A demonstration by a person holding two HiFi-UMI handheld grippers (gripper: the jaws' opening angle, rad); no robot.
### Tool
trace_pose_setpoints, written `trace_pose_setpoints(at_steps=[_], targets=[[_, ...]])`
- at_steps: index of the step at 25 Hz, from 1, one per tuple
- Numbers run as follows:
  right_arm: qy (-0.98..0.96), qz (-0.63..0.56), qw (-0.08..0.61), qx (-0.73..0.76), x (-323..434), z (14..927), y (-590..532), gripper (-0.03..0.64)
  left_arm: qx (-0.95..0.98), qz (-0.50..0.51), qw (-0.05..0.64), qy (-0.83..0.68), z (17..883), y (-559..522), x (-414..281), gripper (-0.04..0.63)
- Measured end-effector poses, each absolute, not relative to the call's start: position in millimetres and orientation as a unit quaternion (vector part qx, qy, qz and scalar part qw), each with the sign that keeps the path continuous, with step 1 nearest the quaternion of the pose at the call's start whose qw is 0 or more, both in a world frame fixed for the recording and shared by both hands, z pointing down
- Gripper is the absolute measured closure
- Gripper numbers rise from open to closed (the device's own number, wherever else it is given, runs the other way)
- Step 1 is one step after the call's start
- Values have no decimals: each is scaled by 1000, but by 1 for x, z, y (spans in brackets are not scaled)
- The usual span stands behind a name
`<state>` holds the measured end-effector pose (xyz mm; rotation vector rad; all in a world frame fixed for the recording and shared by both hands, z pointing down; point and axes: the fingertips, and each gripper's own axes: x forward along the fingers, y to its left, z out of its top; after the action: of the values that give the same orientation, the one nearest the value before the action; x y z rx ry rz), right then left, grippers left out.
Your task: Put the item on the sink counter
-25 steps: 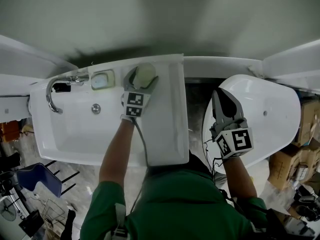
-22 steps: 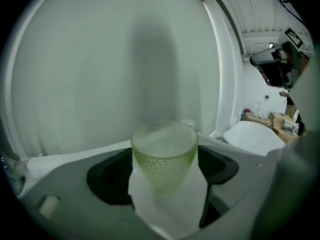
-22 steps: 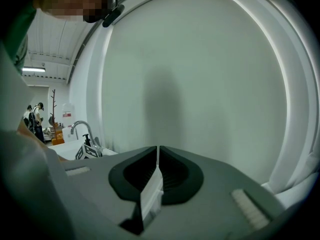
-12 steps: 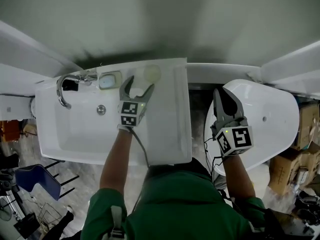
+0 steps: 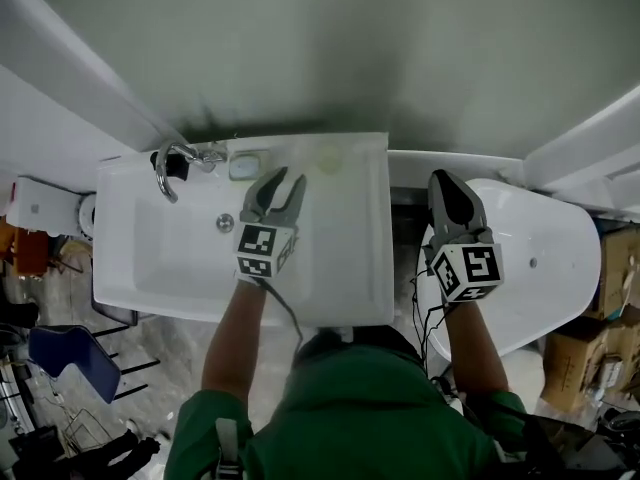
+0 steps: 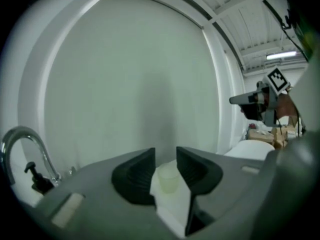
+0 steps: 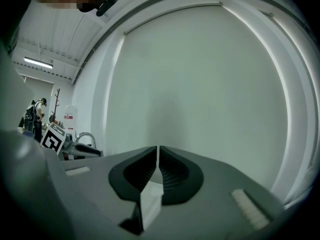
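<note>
Head view: has pulled the left tongs (image 5: 288, 180) off the pale cup (image 5: 328, 158), now alone at upper middle of the sink counter (image 5: 362, 230); left gripper view: has just narrowed them, empty, pale cup (image 6: 169, 178) beyond; right gripper view: holds right tongs (image 7: 158, 151) closed, empty; placing looks done.

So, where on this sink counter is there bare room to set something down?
The wide right ledge of the sink, between the basin and the outer edge, is bare. The back ledge is crowded: faucet, soap dish and pale cup sit in a row.
</note>
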<state>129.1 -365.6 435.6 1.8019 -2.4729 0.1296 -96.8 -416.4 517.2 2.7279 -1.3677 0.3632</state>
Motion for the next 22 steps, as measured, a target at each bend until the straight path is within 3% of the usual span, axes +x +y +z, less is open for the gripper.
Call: trace_pose_setpoints(at_steps=[11, 14, 22], targets=[[-819, -17, -5, 574, 96, 359, -338, 601, 881, 72, -11, -468, 405, -370, -108, 536], [-820, -34, -17, 571, 91, 336, -332, 601, 881, 58, -38, -467, 375, -356, -101, 595], [-831, -83, -37, 549, 73, 286, -309, 601, 874, 14, -124, -469, 297, -317, -86, 597]])
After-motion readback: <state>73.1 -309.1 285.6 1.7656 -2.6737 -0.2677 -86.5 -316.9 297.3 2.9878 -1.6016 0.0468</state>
